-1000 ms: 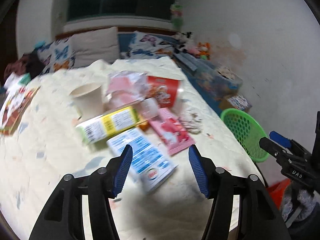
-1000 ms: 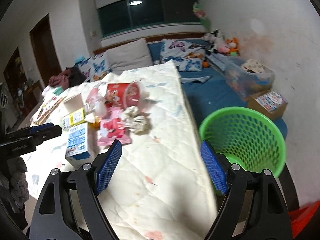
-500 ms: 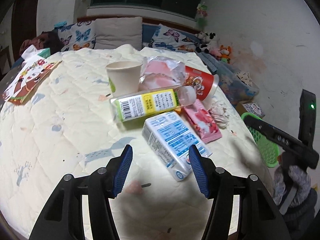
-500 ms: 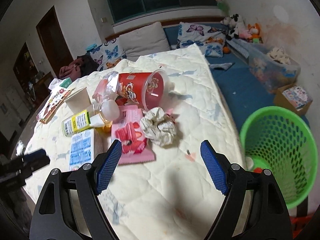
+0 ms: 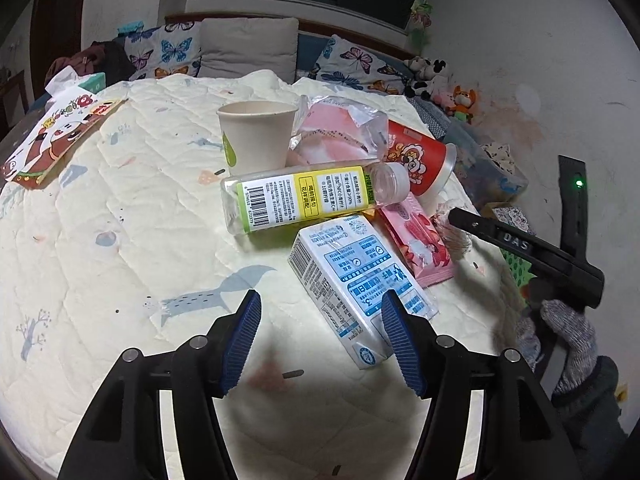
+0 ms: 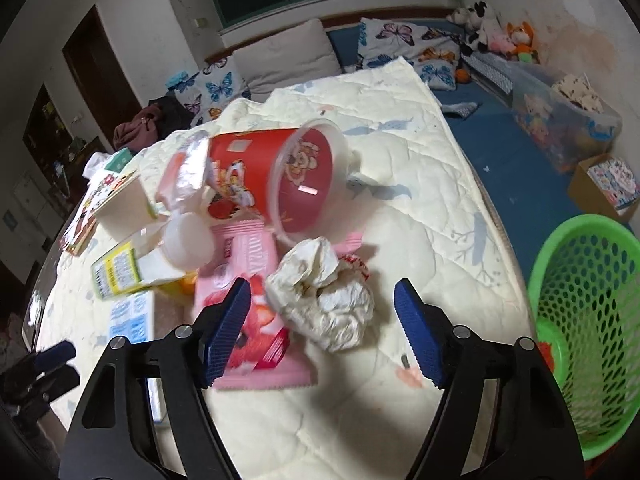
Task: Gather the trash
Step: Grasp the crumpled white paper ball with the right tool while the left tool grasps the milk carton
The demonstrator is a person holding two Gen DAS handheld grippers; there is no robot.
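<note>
With both tongs spread wide and holding nothing, my left gripper (image 5: 320,338) hangs over the quilt (image 5: 120,216) next to the blue-white carton (image 5: 356,280). Bottle (image 5: 304,198) lies on its side past it. My right gripper (image 6: 322,330) frames the crumpled paper wad (image 6: 324,300), not touching. Green basket (image 6: 584,320) sits off the bed, far right.

Butterfly pillows (image 5: 168,46), stuffed toys (image 6: 494,32), picture book (image 5: 56,132).
</note>
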